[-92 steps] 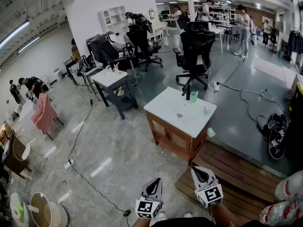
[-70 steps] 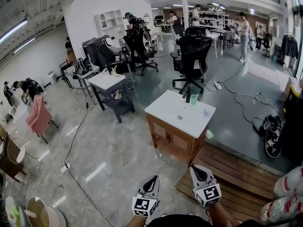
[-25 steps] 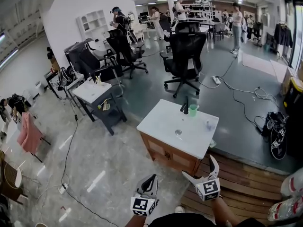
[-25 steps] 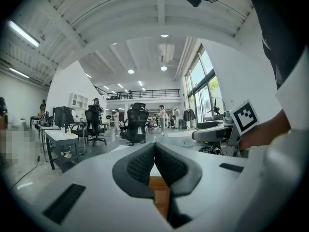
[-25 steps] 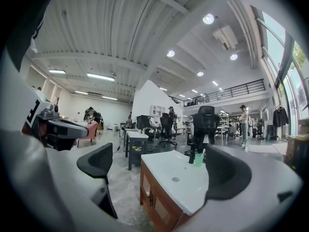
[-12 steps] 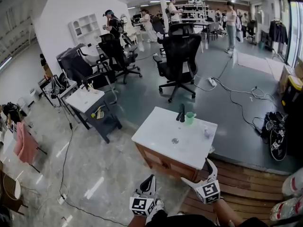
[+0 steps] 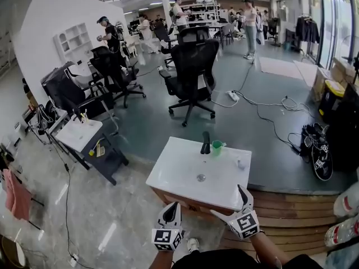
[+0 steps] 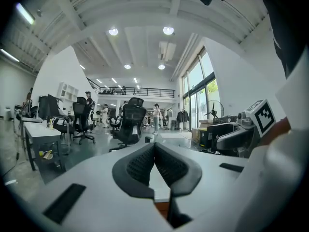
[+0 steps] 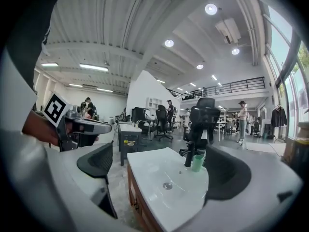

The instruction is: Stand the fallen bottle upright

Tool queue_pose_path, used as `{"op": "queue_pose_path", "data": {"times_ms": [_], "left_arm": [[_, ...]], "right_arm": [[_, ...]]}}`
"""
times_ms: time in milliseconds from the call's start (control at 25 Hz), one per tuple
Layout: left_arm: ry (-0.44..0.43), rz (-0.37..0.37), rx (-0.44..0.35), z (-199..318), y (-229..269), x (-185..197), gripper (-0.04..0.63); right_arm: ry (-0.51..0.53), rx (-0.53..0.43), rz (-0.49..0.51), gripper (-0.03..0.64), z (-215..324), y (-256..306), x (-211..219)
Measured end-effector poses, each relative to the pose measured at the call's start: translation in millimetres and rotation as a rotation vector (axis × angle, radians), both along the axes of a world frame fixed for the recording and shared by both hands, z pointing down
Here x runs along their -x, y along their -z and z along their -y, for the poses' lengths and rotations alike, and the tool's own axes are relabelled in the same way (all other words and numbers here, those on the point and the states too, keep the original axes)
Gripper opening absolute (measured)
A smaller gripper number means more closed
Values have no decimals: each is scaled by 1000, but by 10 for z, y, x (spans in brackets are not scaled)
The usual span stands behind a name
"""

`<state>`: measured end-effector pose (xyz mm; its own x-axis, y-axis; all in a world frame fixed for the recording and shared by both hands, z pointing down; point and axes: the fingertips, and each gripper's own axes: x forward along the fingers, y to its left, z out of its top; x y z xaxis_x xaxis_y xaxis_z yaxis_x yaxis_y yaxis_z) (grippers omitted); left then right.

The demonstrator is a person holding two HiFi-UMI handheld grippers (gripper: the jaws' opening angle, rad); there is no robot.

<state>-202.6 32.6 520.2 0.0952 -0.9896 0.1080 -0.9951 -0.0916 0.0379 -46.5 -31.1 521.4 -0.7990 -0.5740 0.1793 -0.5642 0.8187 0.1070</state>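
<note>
At the left of the head view stands a grey cart (image 7: 84, 136) with a white top, well apart from both of my grippers. My left gripper (image 7: 171, 207) hangs at the lower centre. Its jaws are pressed together with nothing between them, near the front edge of the white sink counter (image 7: 179, 175). On that counter the drain (image 7: 201, 177) sits about in the middle. At the far edge stands a black faucet (image 7: 206, 143), with a green cup (image 7: 216, 147) just beside it on the right. The bottle (image 7: 240, 164) shows only as a small clear shape toward the counter's right side, apart from the cup; I cannot tell whether it lies or stands. My right gripper (image 7: 227, 200) is by the counter's near right corner, its jaws spread wide and empty. A wooden platform (image 7: 291, 217) fills the lower right.
</note>
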Motion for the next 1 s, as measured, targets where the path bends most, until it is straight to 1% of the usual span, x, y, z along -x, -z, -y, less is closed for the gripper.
{"op": "queue_pose_path", "data": {"times_ms": [200, 360, 560, 760, 880, 1000], "left_arm": [[-103, 14, -7, 497, 18, 262, 17], [-159, 15, -3, 821, 40, 459, 17], [-228, 25, 11, 1119, -14, 571, 17], [-291, 28, 36, 1413, -155, 504, 17], [-328, 31, 53, 1624, -179, 354, 17], [-362, 41, 80, 1854, -253, 167, 17]], "right_arm": [[-71, 13, 18, 597, 386, -6, 318], [-117, 23, 21, 597, 655, 3, 520], [-193, 29, 39, 598, 960, 8, 605], [-248, 37, 32, 597, 1181, -117, 552], [-286, 48, 7, 598, 1399, -218, 432], [-327, 63, 14, 597, 1640, -260, 250]]}}
